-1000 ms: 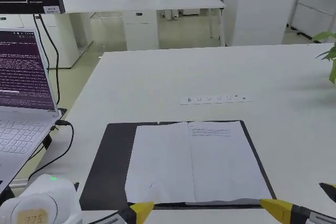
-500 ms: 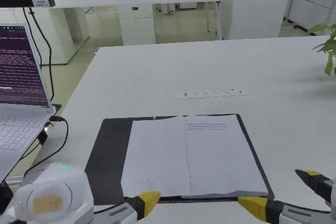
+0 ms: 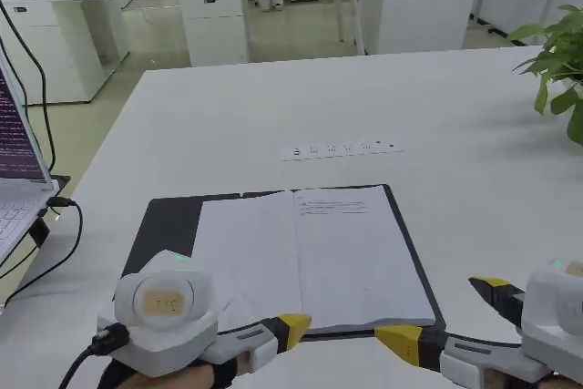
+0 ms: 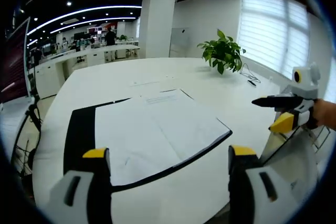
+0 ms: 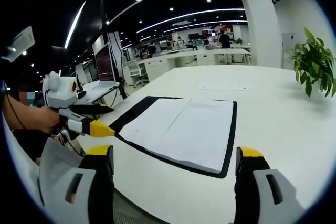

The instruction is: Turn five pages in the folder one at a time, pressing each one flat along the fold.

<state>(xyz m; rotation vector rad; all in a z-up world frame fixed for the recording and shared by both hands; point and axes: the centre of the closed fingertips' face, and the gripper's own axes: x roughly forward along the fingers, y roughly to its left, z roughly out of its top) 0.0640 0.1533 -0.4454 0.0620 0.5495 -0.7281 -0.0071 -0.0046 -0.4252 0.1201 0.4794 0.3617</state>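
The black folder (image 3: pixel 164 225) lies open on the white table, with white pages (image 3: pixel 310 257) flat on both sides of the fold. My left gripper (image 4: pixel 168 153) is open just short of the folder's near left corner; one yellow fingertip (image 3: pixel 293 325) touches nothing. To the right, my right gripper (image 3: pixel 446 313) is also open and empty, off the folder's near right corner (image 5: pixel 223 174). Seen from the left gripper, the folder (image 4: pixel 79 129) lies straight ahead. In the right gripper view, the right gripper (image 5: pixel 174 151) faces the pages (image 5: pixel 184 129).
A socket strip (image 3: pixel 340 148) is set into the table behind the folder. A laptop (image 3: pixel 14 161) with a black cable (image 3: pixel 55 243) stands at the left edge. A green plant (image 3: pixel 556 61) sits at the far right. More white desks stand behind.
Both grippers have risen further into the head view, toward the folder's near edge, and the head camera has swung right. The folder and its pages lie as before.
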